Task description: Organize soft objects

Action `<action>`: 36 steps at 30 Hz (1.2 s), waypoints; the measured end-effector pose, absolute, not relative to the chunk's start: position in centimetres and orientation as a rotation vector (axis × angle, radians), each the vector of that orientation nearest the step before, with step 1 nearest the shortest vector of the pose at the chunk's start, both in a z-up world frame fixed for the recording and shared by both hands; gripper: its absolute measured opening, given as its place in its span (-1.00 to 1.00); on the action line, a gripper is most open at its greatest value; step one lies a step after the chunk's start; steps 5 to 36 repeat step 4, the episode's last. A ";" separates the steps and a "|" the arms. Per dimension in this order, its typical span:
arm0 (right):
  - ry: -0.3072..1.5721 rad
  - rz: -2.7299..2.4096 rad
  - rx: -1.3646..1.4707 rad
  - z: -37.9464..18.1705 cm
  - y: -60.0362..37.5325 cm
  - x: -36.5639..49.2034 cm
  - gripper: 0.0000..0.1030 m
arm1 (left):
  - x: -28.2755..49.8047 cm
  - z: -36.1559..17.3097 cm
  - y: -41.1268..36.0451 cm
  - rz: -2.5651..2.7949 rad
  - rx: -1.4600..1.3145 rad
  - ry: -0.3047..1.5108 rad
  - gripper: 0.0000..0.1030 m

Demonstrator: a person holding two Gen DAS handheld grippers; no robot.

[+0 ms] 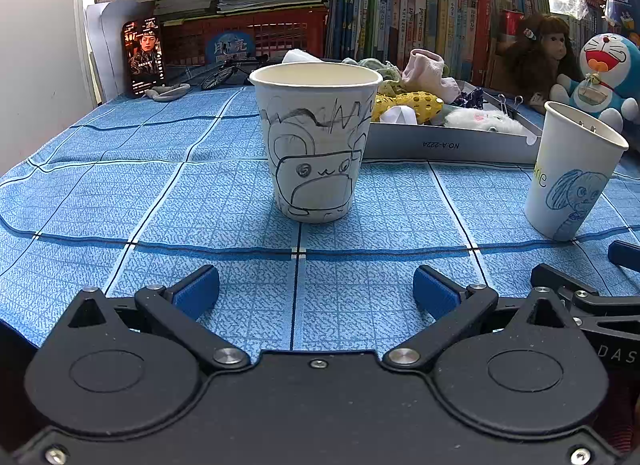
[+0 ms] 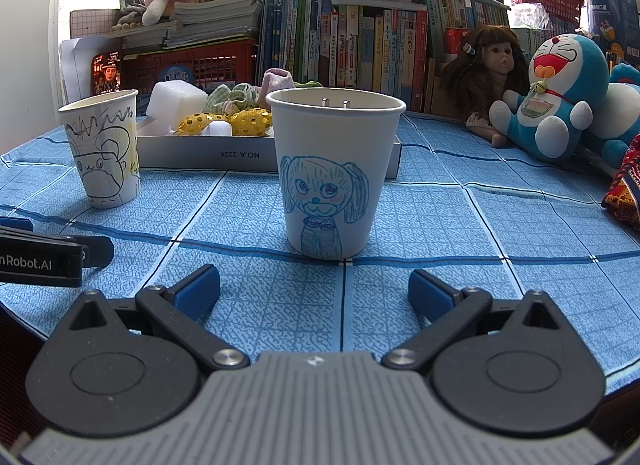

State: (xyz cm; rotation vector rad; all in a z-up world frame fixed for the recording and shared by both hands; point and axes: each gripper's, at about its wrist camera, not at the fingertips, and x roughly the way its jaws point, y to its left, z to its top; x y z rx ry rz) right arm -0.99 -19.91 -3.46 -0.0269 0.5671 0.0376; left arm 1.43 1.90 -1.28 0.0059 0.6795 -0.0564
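Two sets of tongs rest low over a blue checked cloth on the worktop, both spread wide and holding nothing. The left tongs point(image 1: 316, 285) face a paper cup with a black drawing point(image 1: 316, 141); the right tongs point(image 2: 314, 285) face a paper cup with a blue drawing point(image 2: 334, 173), whose rim carries what look like two small clips. The soft objects wait behind the cups in a shallow grey tray point(image 2: 240, 155): yellow spotted fabric pieces point(image 2: 224, 123), a white foam block point(image 2: 176, 101), green checked cloth point(image 2: 230, 99) and a pink sock point(image 1: 428, 69). A doll point(image 2: 490, 77) and a blue cat plush point(image 2: 560, 93) sit to the right. The risk appears to lie in the reach: each cup stands upright between its tongs and the tray, so a forward move that does not lift or swing around could tip the light cups. Tangled fabrics may also drag a neighbour out together.
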 end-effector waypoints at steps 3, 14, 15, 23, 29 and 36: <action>0.568 0.038 -0.027 -3.5 -19.9 -1.0 1.00 | 1.6 -1.2 2.0 -0.058 0.007 0.681 1.00; 0.568 0.038 -0.027 -3.5 -19.9 -1.0 1.00 | 1.6 -1.2 2.0 -0.059 0.008 0.682 1.00; 0.568 0.038 -0.027 -3.5 -19.9 -1.0 1.00 | 1.6 -1.2 2.0 -0.059 0.008 0.682 1.00; 0.568 0.038 -0.027 -3.5 -19.9 -1.0 1.00 | 1.6 -1.2 2.0 -0.059 0.008 0.682 1.00; 0.568 0.038 -0.027 -3.5 -19.9 -1.0 1.00 | 1.6 -1.2 2.0 -0.059 0.008 0.682 1.00; 0.568 0.038 -0.027 -3.5 -19.9 -1.0 1.00 | 1.6 -1.2 2.0 -0.059 0.008 0.682 1.00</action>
